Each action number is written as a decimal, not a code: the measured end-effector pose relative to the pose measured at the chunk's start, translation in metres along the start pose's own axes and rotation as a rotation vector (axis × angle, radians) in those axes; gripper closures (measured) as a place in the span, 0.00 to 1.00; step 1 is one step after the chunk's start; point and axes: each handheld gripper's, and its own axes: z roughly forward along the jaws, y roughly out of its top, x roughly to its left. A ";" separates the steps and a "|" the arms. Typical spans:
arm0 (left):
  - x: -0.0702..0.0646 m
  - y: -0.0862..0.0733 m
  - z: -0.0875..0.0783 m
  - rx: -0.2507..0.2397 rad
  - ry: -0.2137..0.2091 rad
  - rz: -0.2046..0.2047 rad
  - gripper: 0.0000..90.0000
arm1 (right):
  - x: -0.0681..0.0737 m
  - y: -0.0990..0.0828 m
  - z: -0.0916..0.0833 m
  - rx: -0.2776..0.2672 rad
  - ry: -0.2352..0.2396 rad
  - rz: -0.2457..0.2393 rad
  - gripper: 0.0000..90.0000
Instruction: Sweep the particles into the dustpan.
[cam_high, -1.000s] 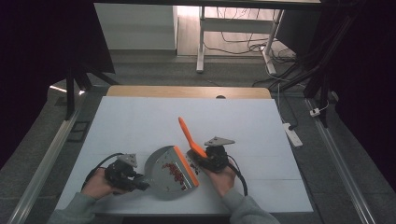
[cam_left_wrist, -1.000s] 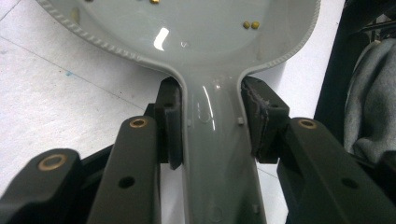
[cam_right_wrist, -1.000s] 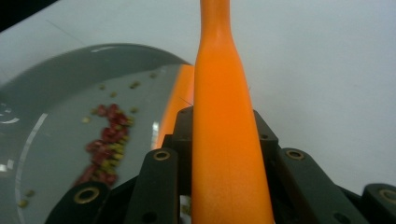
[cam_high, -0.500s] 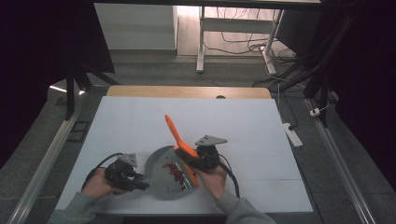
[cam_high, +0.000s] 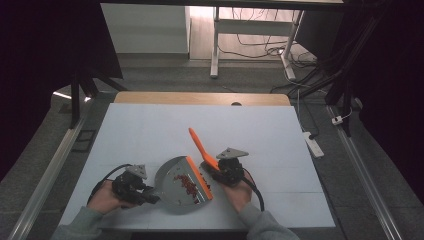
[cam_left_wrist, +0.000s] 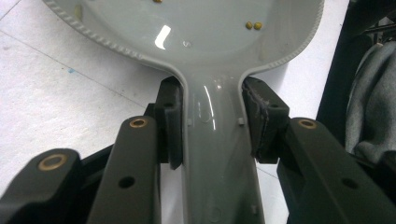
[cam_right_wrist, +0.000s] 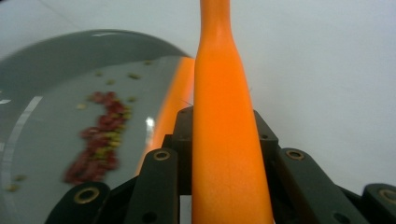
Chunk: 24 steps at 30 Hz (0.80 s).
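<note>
A grey dustpan (cam_high: 172, 187) lies near the table's front edge with red and greenish crumbs (cam_high: 187, 182) in it and an orange strip (cam_high: 201, 179) along its right edge. My left gripper (cam_high: 149, 196) is shut on the pan's handle (cam_left_wrist: 212, 154), with a black pad (cam_left_wrist: 170, 119) pressing on each side. In the left gripper view a few crumbs (cam_left_wrist: 254, 24) dot the pan's bowl (cam_left_wrist: 196, 28). My right gripper (cam_high: 214, 171) is shut on an orange brush handle (cam_high: 199, 145) that points up and away to the left. In the right gripper view the handle (cam_right_wrist: 224, 116) rises between the jaws, beside the crumbs (cam_right_wrist: 100, 135).
The white tabletop (cam_high: 150, 135) stretches away behind the pan to a wooden far edge (cam_high: 200, 98). Black cables trail from both grippers over the table's front. A white power strip (cam_high: 312, 145) lies on the floor to the right.
The brush handle swung to the left and then came back to the right, with the right gripper shifting a little. The left hand and the pan's handle stayed put.
</note>
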 end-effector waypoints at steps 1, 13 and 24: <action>0.000 0.000 0.000 0.000 0.000 0.000 0.69 | 0.005 -0.001 0.001 -0.013 0.007 0.008 0.79; 0.001 0.000 0.000 0.002 0.000 -0.001 0.69 | 0.035 0.006 0.011 -0.071 0.166 0.046 0.79; 0.000 0.000 0.000 -0.004 -0.001 -0.006 0.69 | -0.016 0.017 -0.008 -0.108 0.011 0.001 0.79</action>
